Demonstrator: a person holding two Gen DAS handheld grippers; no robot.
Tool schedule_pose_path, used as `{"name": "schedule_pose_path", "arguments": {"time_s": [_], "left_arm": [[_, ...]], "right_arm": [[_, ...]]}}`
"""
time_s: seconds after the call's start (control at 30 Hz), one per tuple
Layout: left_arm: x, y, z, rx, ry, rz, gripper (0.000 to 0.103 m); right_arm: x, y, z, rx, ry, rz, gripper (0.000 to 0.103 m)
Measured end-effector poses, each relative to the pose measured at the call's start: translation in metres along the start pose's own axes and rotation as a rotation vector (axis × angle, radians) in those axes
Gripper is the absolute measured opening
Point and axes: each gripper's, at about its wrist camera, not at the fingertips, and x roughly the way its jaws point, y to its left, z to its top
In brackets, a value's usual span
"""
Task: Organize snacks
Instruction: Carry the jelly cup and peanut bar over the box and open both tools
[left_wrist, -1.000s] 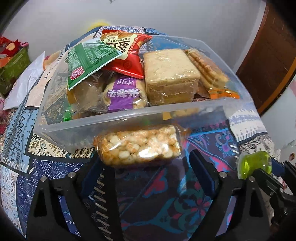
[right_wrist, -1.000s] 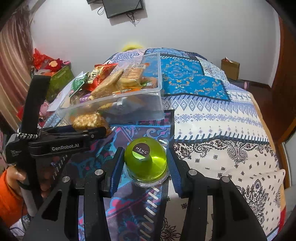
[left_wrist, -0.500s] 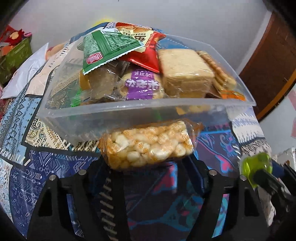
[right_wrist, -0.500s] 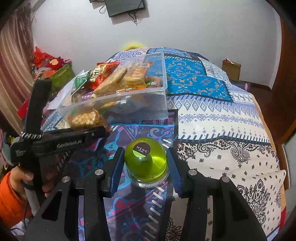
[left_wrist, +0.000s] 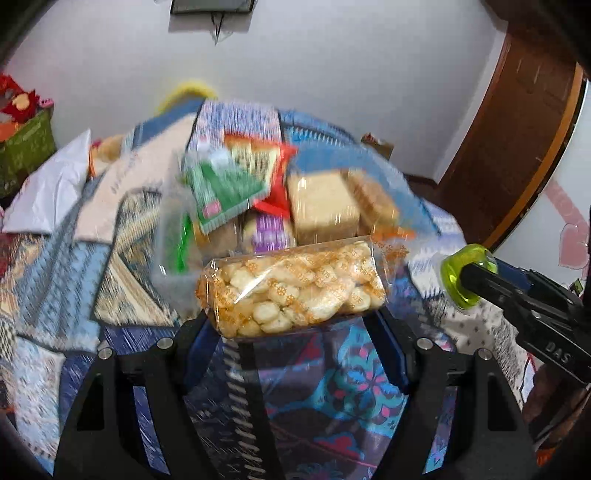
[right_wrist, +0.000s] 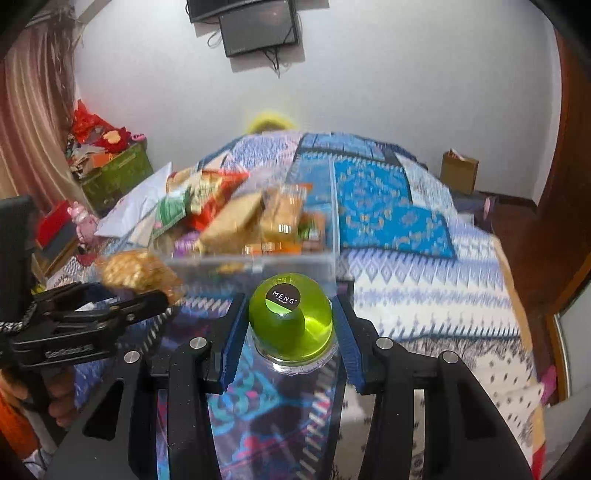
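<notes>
Snacks, mostly heaped in a clear plastic bin (left_wrist: 173, 236) on the patterned quilt (left_wrist: 51, 258). Left wrist view: puffed-rice bar (left_wrist: 291, 288) in clear orange-printed wrap, held crosswise in the left gripper (left_wrist: 295, 317), jaws clamped on its two ends, lifted off the quilt and in front of the bin's near wall. Behind it, blurred by motion: green packet (left_wrist: 225, 188), red packet (left_wrist: 277, 192), a pale wafer block (left_wrist: 321, 206), a purple-labelled pack (left_wrist: 269, 232). Off to the right, the right gripper (left_wrist: 476, 280) with a green jelly cup (left_wrist: 467, 275) at its tip.

Right wrist view: green jelly cup (right_wrist: 290, 321), dome upward with a black "MENG" sticker, pinched between the blue pads (right_wrist: 232, 332) of the right gripper (right_wrist: 290, 332), jaws closed on its sides, above the quilt (right_wrist: 424, 295) and just short of the bin (right_wrist: 332, 236). To the left, the left gripper (right_wrist: 110, 310) carrying the bar (right_wrist: 136, 273) near the bin's front corner.

Likely step: dropping both items into the bin. Best done one at a time: bar raised clear of the near rim first, carried over a low spot in the pile, released flat. Light squeeze only, as puffed rice crushes easily. Cup kept level, set into a gap beside the wall so as not to roll off the heap.
</notes>
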Motion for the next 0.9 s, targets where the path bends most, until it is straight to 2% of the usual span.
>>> {"name": "schedule_pose_path", "arguments": {"time_s": [0.2,0.33,0.5,0.7,0.9], "left_arm": [[-0.014,0.009,0.037,-0.022,-0.058,0.003,0.076],[-0.021,0.011,0.063,0.002,-0.111,0.028,0.076],[-0.017,0.018,0.089,0.010,-0.128,0.036,0.076],[0.002,0.022,0.109,0.011,-0.136,0.057,0.076],[0.041,0.016,0.119,0.057,-0.093,0.069,0.076]], "right_arm": [[0.000,0.009,0.033,-0.023,-0.066,0.004,0.043],[0.004,0.017,0.052,-0.049,-0.100,-0.003,0.043],[0.016,0.023,0.072,-0.064,-0.126,-0.007,0.043],[0.041,0.026,0.089,-0.057,-0.120,0.002,0.043],[0.073,0.024,0.097,-0.053,-0.076,-0.011,0.043]]}}
